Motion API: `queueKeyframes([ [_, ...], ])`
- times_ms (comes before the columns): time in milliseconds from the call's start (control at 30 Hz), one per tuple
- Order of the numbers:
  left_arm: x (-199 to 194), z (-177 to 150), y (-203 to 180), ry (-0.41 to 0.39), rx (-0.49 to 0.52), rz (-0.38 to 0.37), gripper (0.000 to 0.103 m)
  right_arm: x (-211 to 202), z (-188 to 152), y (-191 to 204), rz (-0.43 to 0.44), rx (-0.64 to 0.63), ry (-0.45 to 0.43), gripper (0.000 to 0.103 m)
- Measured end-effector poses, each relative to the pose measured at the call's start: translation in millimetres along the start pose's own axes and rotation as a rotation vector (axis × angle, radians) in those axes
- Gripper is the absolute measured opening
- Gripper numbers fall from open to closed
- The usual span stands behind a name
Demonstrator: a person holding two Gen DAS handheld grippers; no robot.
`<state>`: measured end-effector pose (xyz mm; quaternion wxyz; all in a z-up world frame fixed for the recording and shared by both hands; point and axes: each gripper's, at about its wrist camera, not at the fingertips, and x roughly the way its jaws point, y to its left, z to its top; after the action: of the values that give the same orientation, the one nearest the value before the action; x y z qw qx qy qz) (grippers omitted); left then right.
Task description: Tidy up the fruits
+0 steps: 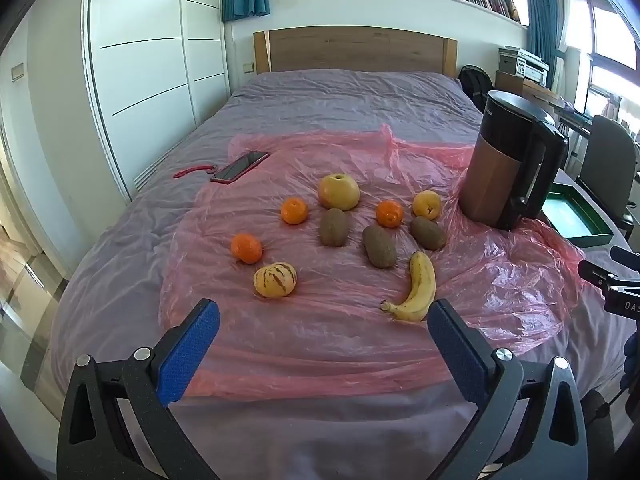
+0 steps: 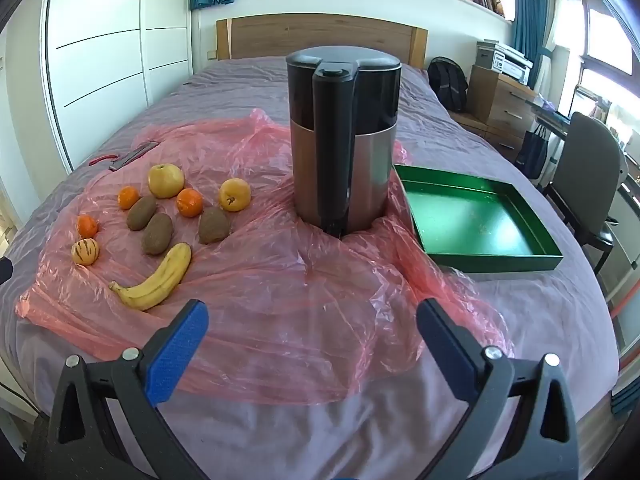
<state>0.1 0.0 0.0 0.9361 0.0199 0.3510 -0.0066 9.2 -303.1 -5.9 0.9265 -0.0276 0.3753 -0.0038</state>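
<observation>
Your fruit all lies on the pink plastic sheet [image 1: 320, 320] spread over the bed [image 1: 340, 92], to the left of the kettle [image 1: 508, 168], which makes a handy landmark. Closest to the kettle's base sits a small yellow fruit [image 1: 427, 205], with one kiwi [image 1: 428, 233] just in front of it and an orange [image 1: 389, 213] beside it on the side away from the kettle. Further from the kettle you have a second kiwi [image 1: 379, 246], then a third kiwi [image 1: 333, 227] lying just in front of the large yellow apple [image 1: 339, 191]. Beyond those, two more oranges [image 1: 294, 211] [image 1: 246, 247] sit apart from each other, and the striped yellow melon [image 1: 275, 279] is the piece farthest from the kettle, nearest your left claw. The banana [image 1: 416, 288] lies in front of the kiwis, its stem pointing away from the kettle.

On the kettle's other side, the green tray [image 2: 496, 258] rests on the bed, just beside the kettle's base, partly over the sheet's edge. It holds no fruit.

Your left claw [image 1: 324, 316] hangs above the near edge of the sheet, jaws spread wide with nothing between them; the banana's lower end is near its right finger. Your right claw [image 2: 312, 320] is likewise wide open and empty, aimed at the kettle with its handle facing you.

Far from the kettle, at the sheet's back left corner, lies a red phone [image 1: 240, 167] with a red strap [image 1: 194, 171].
</observation>
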Motion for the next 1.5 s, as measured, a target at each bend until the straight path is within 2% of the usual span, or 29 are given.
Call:
queueKeyframes([
  [333,0,-7,-10,0.003,-0.005,0.005,0.102,4,1,-1,-0.001,0.000,0.002,0.103],
  [500,5,-3,-2,0.023,-0.014,-0.020,0.102,4,2,-2,-0.003,0.005,-0.001,0.103],
  [1500,11,-8,-2,0.027,-0.023,-0.026,0.102,5,-7,1,-0.007,0.011,-0.010,0.103],
])
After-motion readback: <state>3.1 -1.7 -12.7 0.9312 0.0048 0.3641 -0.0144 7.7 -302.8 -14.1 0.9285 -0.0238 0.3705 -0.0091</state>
